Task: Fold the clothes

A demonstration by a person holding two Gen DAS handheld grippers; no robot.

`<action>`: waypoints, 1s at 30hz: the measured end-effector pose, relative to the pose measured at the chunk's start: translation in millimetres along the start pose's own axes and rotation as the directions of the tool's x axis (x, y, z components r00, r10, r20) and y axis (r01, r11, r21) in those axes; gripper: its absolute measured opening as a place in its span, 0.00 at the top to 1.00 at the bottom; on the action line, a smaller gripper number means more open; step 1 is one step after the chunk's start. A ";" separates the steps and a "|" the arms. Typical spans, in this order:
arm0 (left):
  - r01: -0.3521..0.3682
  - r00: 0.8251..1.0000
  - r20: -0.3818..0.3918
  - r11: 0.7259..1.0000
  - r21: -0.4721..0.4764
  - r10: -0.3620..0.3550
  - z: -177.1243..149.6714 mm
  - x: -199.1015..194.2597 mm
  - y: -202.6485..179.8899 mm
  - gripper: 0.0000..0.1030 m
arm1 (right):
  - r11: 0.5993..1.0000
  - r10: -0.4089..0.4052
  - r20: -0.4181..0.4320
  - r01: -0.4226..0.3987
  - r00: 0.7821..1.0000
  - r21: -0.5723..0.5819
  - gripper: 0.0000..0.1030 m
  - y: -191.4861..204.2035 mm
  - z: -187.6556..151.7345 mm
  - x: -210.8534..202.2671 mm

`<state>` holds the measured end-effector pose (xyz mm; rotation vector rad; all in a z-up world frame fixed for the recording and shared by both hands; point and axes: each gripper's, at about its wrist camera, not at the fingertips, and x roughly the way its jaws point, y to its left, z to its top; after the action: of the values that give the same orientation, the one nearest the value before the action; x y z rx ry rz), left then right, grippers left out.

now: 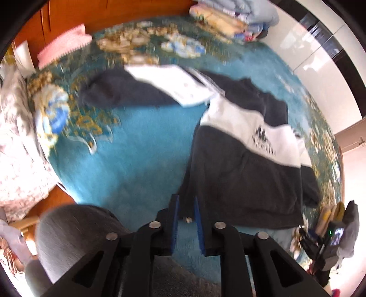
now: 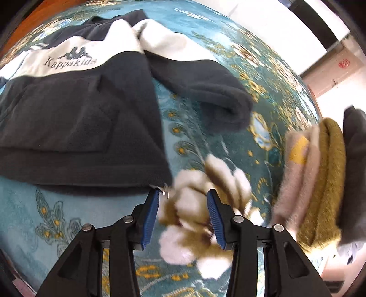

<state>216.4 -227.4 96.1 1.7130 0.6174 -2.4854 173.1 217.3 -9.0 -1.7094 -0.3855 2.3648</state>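
A navy and white "Kappa Kids" hoodie (image 1: pixel 249 160) lies spread on the teal patterned blanket (image 1: pixel 128 141), one sleeve stretched to the far left. My left gripper (image 1: pixel 186 201) is at the hoodie's near left hem corner, with the jaws narrowly apart and the dark fabric edge between them. In the right wrist view the hoodie (image 2: pixel 75 109) fills the upper left and its other sleeve (image 2: pixel 205 89) lies to the right. My right gripper (image 2: pixel 183 194) is open, just right of the hem's near right corner, holding nothing.
A stack of folded knitwear (image 2: pixel 320 182) sits at the right. A pink towel (image 1: pixel 66 45) and piled bedding (image 1: pixel 233 18) lie at the blanket's far edge. A grey cushion-like object (image 1: pixel 75 233) is at the near left, and a wooden frame (image 1: pixel 59 16) is behind.
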 end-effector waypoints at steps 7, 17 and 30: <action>0.042 0.999 -0.004 0.997 0.067 -0.042 31.2 9.9 -44.8 0.66 | 0.982 0.045 0.031 -0.050 0.998 0.181 0.56 -40.8 1.0 -31.3; 0.220 0.975 -0.039 0.975 0.024 -0.219 29.9 43.3 -112.7 0.51 | 0.728 0.427 0.176 -0.453 0.887 0.515 0.43 -93.4 9.3 -26.0; 0.411 0.909 0.067 0.912 0.011 -0.411 47.9 92.1 -184.0 0.35 | 0.135 0.608 0.446 -0.639 0.657 0.757 0.17 -105.1 28.8 40.4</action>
<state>89.1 -59.6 80.2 1.6275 1.0750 -2.7936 133.9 326.6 -2.9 -1.3093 1.6829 2.2055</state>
